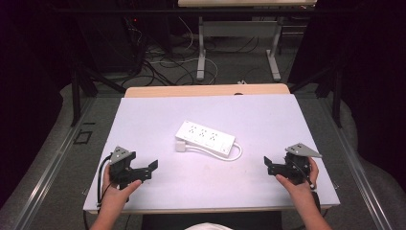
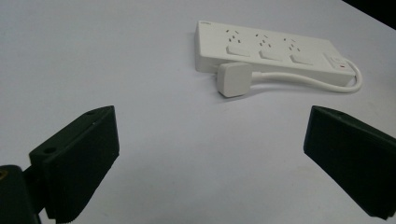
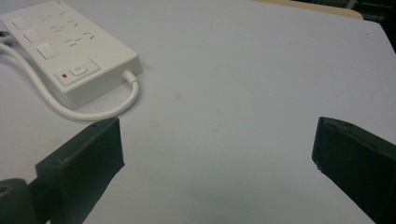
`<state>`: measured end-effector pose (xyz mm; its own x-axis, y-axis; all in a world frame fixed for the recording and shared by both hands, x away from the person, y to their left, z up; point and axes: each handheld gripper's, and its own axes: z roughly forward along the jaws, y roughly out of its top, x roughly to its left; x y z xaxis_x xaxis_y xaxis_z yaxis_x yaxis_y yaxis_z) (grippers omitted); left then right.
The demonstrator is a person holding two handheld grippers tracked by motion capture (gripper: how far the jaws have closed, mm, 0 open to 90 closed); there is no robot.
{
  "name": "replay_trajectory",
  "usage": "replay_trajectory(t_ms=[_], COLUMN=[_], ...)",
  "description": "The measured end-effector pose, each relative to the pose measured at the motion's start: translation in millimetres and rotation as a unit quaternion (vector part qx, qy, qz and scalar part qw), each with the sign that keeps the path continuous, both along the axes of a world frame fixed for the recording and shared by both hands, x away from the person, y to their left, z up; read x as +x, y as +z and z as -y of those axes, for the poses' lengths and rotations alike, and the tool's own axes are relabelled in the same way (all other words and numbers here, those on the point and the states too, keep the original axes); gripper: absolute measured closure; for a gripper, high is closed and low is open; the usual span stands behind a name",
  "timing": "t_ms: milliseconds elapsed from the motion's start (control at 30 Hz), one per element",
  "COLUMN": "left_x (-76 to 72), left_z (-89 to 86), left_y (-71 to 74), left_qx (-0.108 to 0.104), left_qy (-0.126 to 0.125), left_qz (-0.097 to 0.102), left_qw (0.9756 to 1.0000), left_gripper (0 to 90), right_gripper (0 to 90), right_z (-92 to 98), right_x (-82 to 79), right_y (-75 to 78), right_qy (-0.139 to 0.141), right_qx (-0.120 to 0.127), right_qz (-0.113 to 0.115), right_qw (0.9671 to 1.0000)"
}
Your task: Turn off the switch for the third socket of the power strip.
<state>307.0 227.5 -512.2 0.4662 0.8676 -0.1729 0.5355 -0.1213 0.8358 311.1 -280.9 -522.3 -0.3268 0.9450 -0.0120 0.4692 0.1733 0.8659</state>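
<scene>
The table (image 1: 143,120), covered with a white sheet, bears a white power strip (image 1: 206,137) near its middle, lying at a slant with three rows of sockets facing up. Its cord (image 1: 225,154) loops from the right end back along the near side to the plug (image 1: 180,145), which lies flat just beside the strip's left end (unplugged, prongs hidden). The left gripper (image 1: 152,165) sits near the front left edge, jaws wide apart and empty, aimed at the strip. The right gripper (image 1: 269,164) sits near the front right, jaws likewise spread wide, holding nothing, well apart from the strip.
</scene>
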Motion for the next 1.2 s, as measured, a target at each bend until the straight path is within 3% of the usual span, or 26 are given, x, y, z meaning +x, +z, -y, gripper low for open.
replay_trajectory(t_ms=[300, 467, 900, 1200], left_x=[10.6, 18.4, 35.3, 47.5], left_z=[10.1, 14.4, 25.6, 34.2], left_y=[16.2, 25.9, 46.1, 53.2], left_qx=[-0.002, -0.008, 0.015, 0.013], left_qy=[-0.003, 0.001, 0.001, -0.014], left_qz=[0.007, 0.012, 0.024, 0.012], left_qw=[1.0, 0.9999, 0.9996, 0.9998], left_gripper=[15.3, 15.6, 18.9, 23.2], right_gripper=[2.2, 2.7, 5.2, 6.5], right_z=[-1.5, -3.9, -3.0, -2.2], right_x=[0.1, -0.6, 1.0, 1.2], right_y=[-0.7, -1.1, -3.1, -3.2], right_qy=[-0.003, -0.004, -0.001, 0.0], right_qx=[0.001, 0.003, 0.003, 0.004], right_qz=[-0.001, -0.004, -0.006, -0.009], right_qw=[1.0, 1.0, 1.0, 1.0])
